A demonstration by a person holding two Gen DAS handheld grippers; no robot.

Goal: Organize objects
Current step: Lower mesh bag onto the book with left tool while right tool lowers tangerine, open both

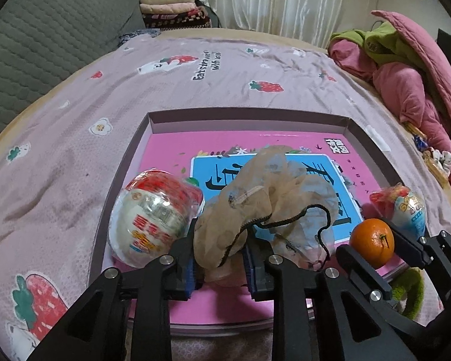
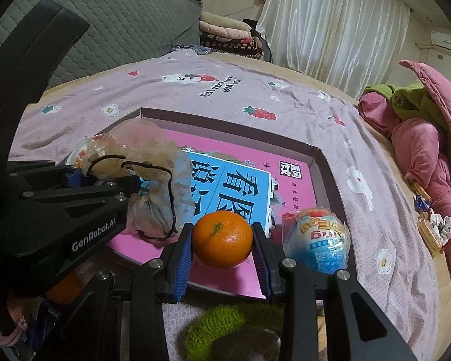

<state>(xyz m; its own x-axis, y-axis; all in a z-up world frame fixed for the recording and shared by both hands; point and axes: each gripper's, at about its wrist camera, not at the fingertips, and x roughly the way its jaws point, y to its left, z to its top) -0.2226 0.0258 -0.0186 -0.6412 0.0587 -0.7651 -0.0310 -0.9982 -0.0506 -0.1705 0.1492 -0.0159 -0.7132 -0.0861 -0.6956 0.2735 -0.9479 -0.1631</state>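
A shallow box [image 1: 249, 114] with a pink and blue printed bottom lies on the bed; it also shows in the right wrist view [image 2: 321, 162]. My left gripper [image 1: 221, 258] is shut on a beige mesh pouch [image 1: 255, 198] with a black cord, held over the box's near part; the pouch also shows in the right wrist view [image 2: 153, 174]. My right gripper [image 2: 222, 251] is shut on an orange [image 2: 222, 239] above the box's near edge; the orange also shows in the left wrist view [image 1: 372, 242]. A red-and-white wrapped egg [image 1: 153, 216] lies at the box's left. A blue wrapped egg [image 2: 317, 240] lies at its right.
A purple strawberry-print sheet [image 1: 75, 150] covers the bed around the box. Pink and green bedding [image 1: 406, 75] is piled at the right. A grey quilted headboard [image 1: 45, 39] and folded blankets [image 1: 171, 9] stand at the back left. A green fuzzy item [image 2: 213, 328] lies below the box's near edge.
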